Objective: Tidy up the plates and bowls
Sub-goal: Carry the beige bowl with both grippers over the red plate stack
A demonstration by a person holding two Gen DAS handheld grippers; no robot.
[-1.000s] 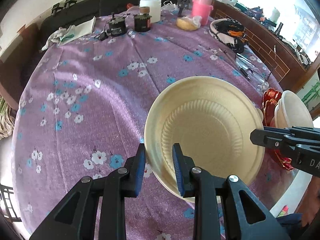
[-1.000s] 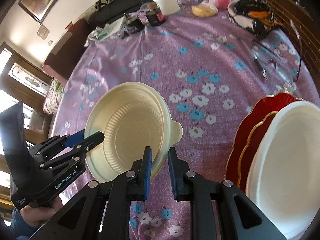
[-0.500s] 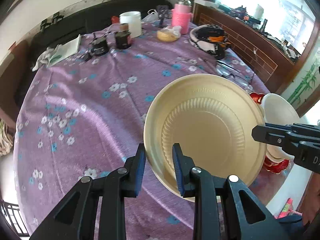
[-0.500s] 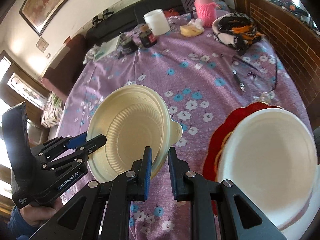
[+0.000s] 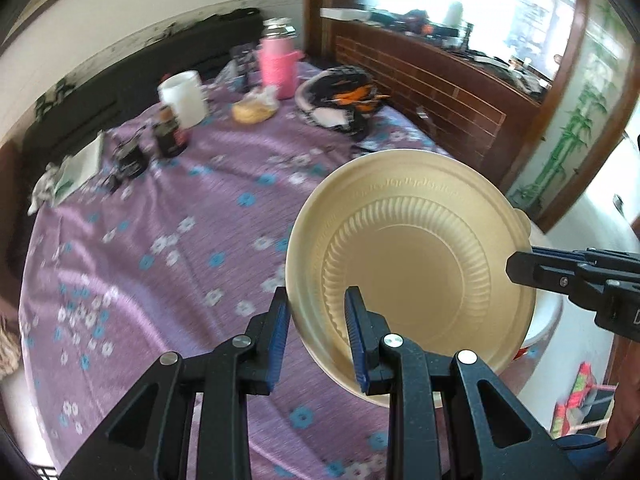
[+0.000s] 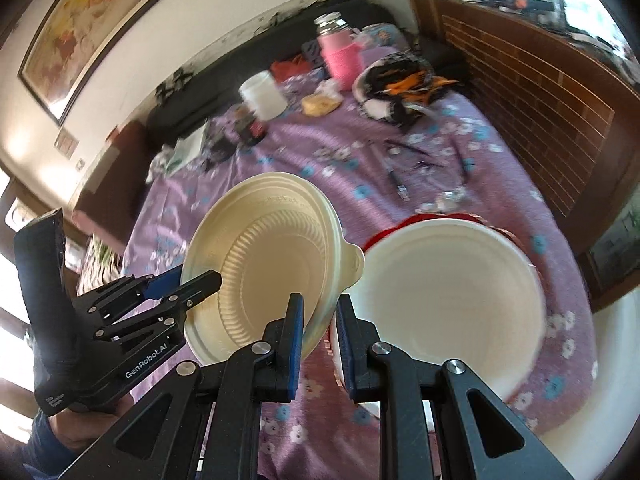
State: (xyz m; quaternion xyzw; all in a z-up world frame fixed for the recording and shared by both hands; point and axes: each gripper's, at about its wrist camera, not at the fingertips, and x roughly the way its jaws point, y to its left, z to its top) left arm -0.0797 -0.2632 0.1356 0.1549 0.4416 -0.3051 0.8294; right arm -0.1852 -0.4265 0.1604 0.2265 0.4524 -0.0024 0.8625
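A cream ribbed plastic bowl (image 5: 412,256) (image 6: 264,264) with a small tab hangs tilted in the air above the purple flowered tablecloth (image 5: 168,220). My left gripper (image 5: 318,332) (image 6: 200,284) is shut on its near-left rim. My right gripper (image 6: 319,332) (image 5: 516,268) is shut on the opposite rim beside the tab. Just right of the held bowl, a white bowl (image 6: 448,300) (image 5: 546,316) sits on red plates (image 6: 384,236) at the table's near-right edge. A person's hand (image 6: 80,428) holds the left gripper's handle.
At the far side of the table stand a pink flask (image 5: 276,64), a white jar (image 5: 184,98), dark jars (image 5: 170,136) and a black-and-orange bundle (image 5: 340,96). Glasses and a pen (image 6: 400,168) lie mid-right. A wooden rail (image 6: 540,92) borders the right.
Both grippers have lifted the cream bowl and carried it right, so it now hangs beside and partly over the white bowl on the red plates. Both grips stayed the same.
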